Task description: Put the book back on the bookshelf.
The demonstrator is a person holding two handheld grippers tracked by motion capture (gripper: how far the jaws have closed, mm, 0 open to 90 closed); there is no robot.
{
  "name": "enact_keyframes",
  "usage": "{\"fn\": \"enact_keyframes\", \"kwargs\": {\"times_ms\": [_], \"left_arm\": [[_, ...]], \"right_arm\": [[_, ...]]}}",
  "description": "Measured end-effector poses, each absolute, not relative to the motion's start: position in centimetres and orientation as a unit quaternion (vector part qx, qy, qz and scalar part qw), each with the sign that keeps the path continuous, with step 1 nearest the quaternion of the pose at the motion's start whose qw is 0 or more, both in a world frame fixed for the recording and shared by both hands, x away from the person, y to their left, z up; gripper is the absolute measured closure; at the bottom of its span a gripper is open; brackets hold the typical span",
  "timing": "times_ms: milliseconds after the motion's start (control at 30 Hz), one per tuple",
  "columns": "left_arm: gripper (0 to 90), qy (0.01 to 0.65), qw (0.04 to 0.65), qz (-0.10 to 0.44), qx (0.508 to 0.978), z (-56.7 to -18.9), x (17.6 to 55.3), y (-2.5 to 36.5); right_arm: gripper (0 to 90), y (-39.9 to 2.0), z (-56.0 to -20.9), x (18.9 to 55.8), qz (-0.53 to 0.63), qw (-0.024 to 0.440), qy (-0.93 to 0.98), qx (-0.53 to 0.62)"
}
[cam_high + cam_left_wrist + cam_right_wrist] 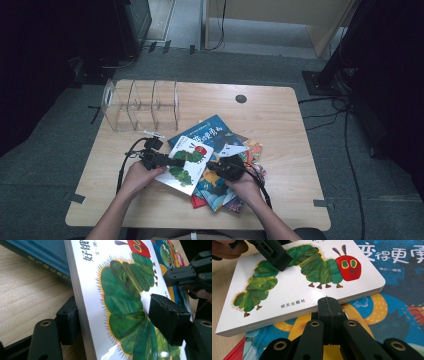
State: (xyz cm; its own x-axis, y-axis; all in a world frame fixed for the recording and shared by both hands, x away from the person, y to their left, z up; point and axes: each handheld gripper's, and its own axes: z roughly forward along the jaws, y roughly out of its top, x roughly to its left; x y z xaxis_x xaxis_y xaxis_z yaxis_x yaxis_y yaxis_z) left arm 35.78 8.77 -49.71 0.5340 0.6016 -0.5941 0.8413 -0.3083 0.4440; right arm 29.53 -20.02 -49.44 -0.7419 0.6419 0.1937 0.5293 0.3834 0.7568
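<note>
A white board book with a green caterpillar on its cover (187, 161) (120, 297) (294, 287) lies on top of a pile of picture books at the table's middle. My left gripper (175, 162) (115, 315) straddles its left edge. One jaw sits under the book and the other over the cover, close to it but not clamped. My right gripper (212, 165) (329, 307) is shut, with its tip against the book's right edge, above a blue and yellow book (372, 312). The right gripper (185, 275) also shows beyond the book.
A clear acrylic divider rack (140, 105) stands at the table's back left. A blue book (212, 131) (399, 262) and several colourful ones fan out under the white one. The wooden table (285, 130) has a round cable hole (241, 98). Cables trail off the front.
</note>
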Motion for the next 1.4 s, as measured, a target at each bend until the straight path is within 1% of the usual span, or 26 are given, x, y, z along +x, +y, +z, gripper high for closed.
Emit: {"fn": "enact_keyframes", "kwargs": {"times_ms": [67, 100, 133, 167, 200, 233, 267, 300, 400, 467, 533, 567, 633, 700, 733, 800, 833, 933, 967, 1033, 1067, 1133, 1267, 1400], "left_arm": [[31.3, 0.459, 0.372, -0.162, 0.79, -49.5, 35.8, 8.9], [37.0, 0.457, 0.385, -0.15, 0.788, -48.9, 35.7, 9.2], [40.0, 0.457, 0.385, -0.15, 0.788, -48.9, 35.7, 9.2], [40.0, 0.454, 0.394, -0.141, 0.787, -48.3, 35.6, 9.4], [44.6, 0.451, 0.408, -0.135, 0.782, -47.6, 35.5, 9.6], [47.4, 0.448, 0.42, -0.139, 0.777, -47.0, 35.5, 9.7], [47.4, 0.446, 0.427, -0.144, 0.773, -46.7, 35.5, 9.7], [50.9, 0.445, 0.425, -0.147, 0.775, -46.1, 35.4, 9.6], [51.4, 0.449, 0.4, -0.151, 0.784, -45.2, 35.5, 8.9], [53.5, 0.452, 0.389, -0.157, 0.788, -44.8, 35.6, 8.4], [57.4, 0.451, 0.379, -0.164, 0.791, -44.2, 35.7, 8.0], [57.4, 0.451, 0.375, -0.166, 0.793, -44.0, 35.8, 7.9], [60.1, 0.448, 0.369, -0.175, 0.796, -43.4, 36.0, 7.5], [61.4, 0.447, 0.348, -0.183, 0.803, -42.9, 36.2, 6.4], [62.8, 0.444, 0.336, -0.177, 0.812, -42.8, 36.3, 5.9], [66.3, 0.443, 0.33, -0.175, 0.815, -42.8, 36.3, 5.5], [66.3, 0.443, 0.327, -0.175, 0.817, -42.7, 36.4, 5.3], [74.1, 0.449, 0.319, -0.182, 0.815, -42.5, 36.9, 4.9], [74.7, 0.453, 0.309, -0.193, 0.814, -42.4, 37.2, 4.8], [76.2, 0.453, 0.307, -0.196, 0.814, -42.3, 37.4, 4.8], [76.2, 0.455, 0.305, -0.2, 0.812, -42.2, 37.6, 4.9], [77.9, 0.452, 0.303, -0.186, 0.818, -41.5, 37.6, 5.1], [78.0, 0.453, 0.291, -0.169, 0.826, -41.0, 37.5, 5.3], [77.9, 0.457, 0.29, -0.166, 0.825, -40.6, 37.5, 5.6]], "right_arm": [[90.0, -20.0, -49.4, 29.5, 0.428, 0.067, 0.829, 0.354], [90.0, -19.9, -49.4, 29.4, 0.427, 0.071, 0.83, 0.352], [90.0, -19.9, -49.4, 29.4, 0.427, 0.071, 0.83, 0.352], [90.0, -19.8, -49.4, 29.5, 0.427, 0.071, 0.83, 0.352], [90.0, -19.8, -49.4, 29.5, 0.427, 0.07, 0.83, 0.352], [90.0, -19.6, -49.4, 29.5, 0.427, 0.074, 0.83, 0.351], [90.0, -19.6, -49.4, 29.5, 0.427, 0.074, 0.83, 0.351], [90.0, -19.4, -49.4, 29.5, 0.425, 0.077, 0.831, 0.35], [90.0, -19.2, -49.4, 29.4, 0.425, 0.081, 0.832, 0.348], [89.9, -19.2, -49.4, 29.4, 0.427, 0.084, 0.831, 0.346], [88.3, -19.1, -49.3, 29.3, 0.433, 0.089, 0.829, 0.342], [88.3, -19.1, -49.3, 29.3, 0.433, 0.089, 0.829, 0.342], [87.4, -19.1, -49.2, 29.3, 0.436, 0.093, 0.83, 0.335], [87.4, -19.1, -49.2, 29.3, 0.437, 0.098, 0.831, 0.33], [87.3, -19.1, -49.2, 29.3, 0.437, 0.098, 0.832, 0.328], [86.0, -19.0, -49.2, 29.2, 0.436, 0.102, 0.833, 0.325], [86.0, -19.0, -49.2, 29.2, 0.436, 0.102, 0.833, 0.325], [82.9, -19.0, -49.2, 29.2, 0.432, 0.106, 0.836, 0.32], [81.9, -19.0, -49.2, 29.2, 0.432, 0.108, 0.837, 0.318], [77.5, -19.0, -49.2, 29.2, 0.431, 0.107, 0.838, 0.316], [77.5, -19.0, -49.2, 29.2, 0.431, 0.107, 0.838, 0.316], [74.0, -18.9, -49.3, 29.1, 0.419, 0.112, 0.847, 0.306], [71.7, -19.1, -49.3, 29.2, 0.415, 0.117, 0.848, 0.309], [69.5, -19.4, -49.3, 29.3, 0.409, 0.127, 0.849, 0.309]]}}
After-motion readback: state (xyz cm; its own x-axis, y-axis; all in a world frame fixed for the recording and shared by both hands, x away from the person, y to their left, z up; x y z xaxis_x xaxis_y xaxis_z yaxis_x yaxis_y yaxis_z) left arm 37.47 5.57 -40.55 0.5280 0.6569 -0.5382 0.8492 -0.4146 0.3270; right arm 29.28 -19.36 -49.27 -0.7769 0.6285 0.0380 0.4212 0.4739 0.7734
